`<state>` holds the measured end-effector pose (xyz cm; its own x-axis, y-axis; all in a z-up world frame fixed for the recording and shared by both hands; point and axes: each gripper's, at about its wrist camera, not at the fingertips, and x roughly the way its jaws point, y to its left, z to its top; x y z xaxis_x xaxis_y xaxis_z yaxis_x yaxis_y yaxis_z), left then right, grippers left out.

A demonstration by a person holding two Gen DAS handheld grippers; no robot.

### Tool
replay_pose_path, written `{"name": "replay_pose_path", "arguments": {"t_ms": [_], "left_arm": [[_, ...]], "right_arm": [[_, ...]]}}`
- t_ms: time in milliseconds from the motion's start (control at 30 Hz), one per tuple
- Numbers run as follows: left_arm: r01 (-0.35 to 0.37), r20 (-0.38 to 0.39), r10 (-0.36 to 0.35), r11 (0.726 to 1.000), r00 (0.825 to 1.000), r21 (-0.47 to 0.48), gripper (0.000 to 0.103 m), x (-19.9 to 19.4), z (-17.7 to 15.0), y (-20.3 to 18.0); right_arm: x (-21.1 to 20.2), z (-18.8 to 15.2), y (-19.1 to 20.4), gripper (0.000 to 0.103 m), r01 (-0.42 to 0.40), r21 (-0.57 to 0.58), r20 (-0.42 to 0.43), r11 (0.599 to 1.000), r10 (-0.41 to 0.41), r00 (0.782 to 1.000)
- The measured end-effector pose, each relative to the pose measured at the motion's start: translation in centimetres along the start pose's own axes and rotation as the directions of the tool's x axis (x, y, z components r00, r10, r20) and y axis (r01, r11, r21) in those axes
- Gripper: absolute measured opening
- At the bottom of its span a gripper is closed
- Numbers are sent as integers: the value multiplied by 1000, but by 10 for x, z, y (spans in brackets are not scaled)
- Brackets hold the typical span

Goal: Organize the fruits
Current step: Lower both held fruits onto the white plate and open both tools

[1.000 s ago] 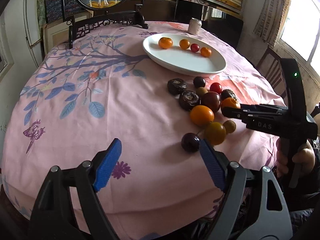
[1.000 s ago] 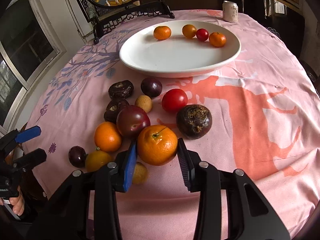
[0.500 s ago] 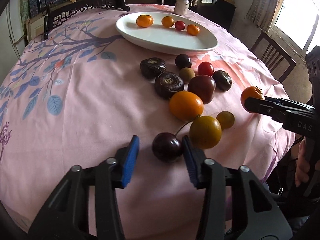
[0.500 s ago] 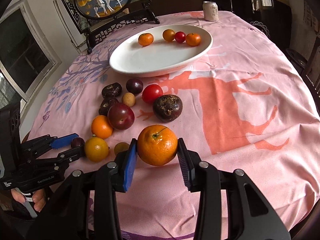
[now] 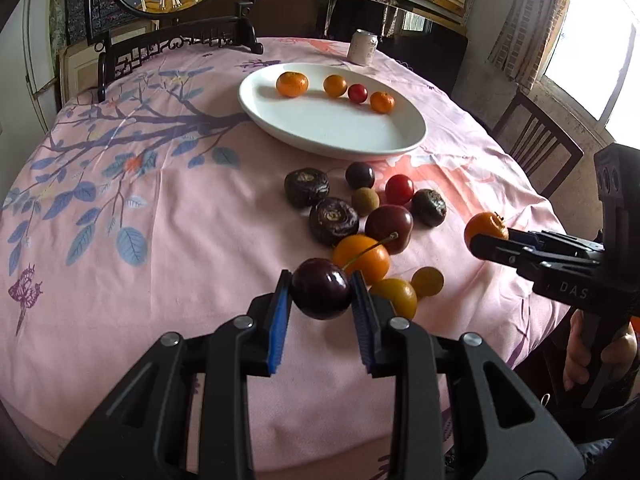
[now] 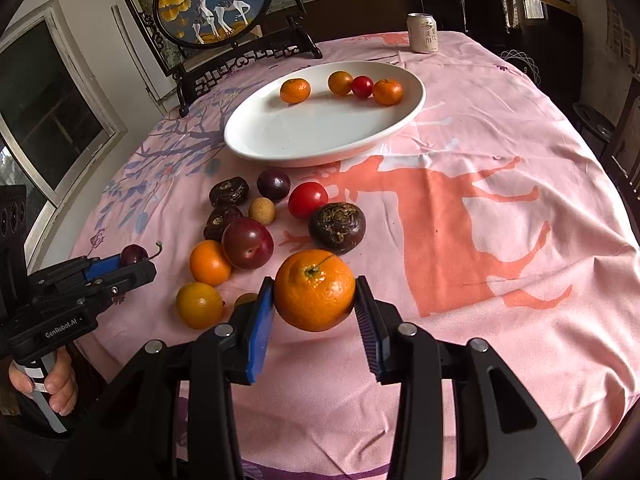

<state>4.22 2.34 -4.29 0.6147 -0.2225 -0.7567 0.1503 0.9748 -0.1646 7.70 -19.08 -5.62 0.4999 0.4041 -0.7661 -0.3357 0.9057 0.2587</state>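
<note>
My left gripper (image 5: 320, 292) is shut on a dark cherry (image 5: 321, 288) with a stem and holds it above the pink cloth; it also shows in the right wrist view (image 6: 134, 255). My right gripper (image 6: 315, 300) is shut on an orange mandarin (image 6: 315, 290), lifted off the table; it also shows in the left wrist view (image 5: 485, 226). A white oval plate (image 5: 332, 128) at the back holds three orange fruits and a red one. Several loose fruits (image 5: 370, 220) lie between the plate and the grippers.
A drink can (image 6: 423, 33) stands behind the plate. A round framed picture on a dark stand (image 6: 218, 12) is at the table's far left. A wooden chair (image 5: 536, 152) stands at the table's right edge. The pink tablecloth (image 6: 500, 168) spreads to the right.
My left gripper has closed on the cherry and lifted it off the cloth. My right gripper still holds the mandarin, now a little higher and farther back.
</note>
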Motion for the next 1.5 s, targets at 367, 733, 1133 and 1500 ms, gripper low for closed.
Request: {"name": "replay_pose_path", "arguments": {"t_ms": [367, 733, 1133, 1500], "left_arm": [[-48, 40, 47, 999, 998, 18, 30, 13, 74, 11], [-115, 34, 114, 993, 993, 26, 30, 53, 163, 19], [-123, -124, 107, 984, 987, -132, 30, 157, 215, 49], [-114, -88, 103, 983, 991, -142, 54, 145, 217, 50]], "right_arm": [[11, 16, -5, 40, 1, -5, -12, 1000, -1, 1000], [22, 93, 16, 40, 33, -139, 25, 990, -30, 999], [146, 192, 9, 40, 112, -207, -46, 972, -124, 991], [149, 199, 14, 54, 182, -254, -11, 950, -190, 982]]}}
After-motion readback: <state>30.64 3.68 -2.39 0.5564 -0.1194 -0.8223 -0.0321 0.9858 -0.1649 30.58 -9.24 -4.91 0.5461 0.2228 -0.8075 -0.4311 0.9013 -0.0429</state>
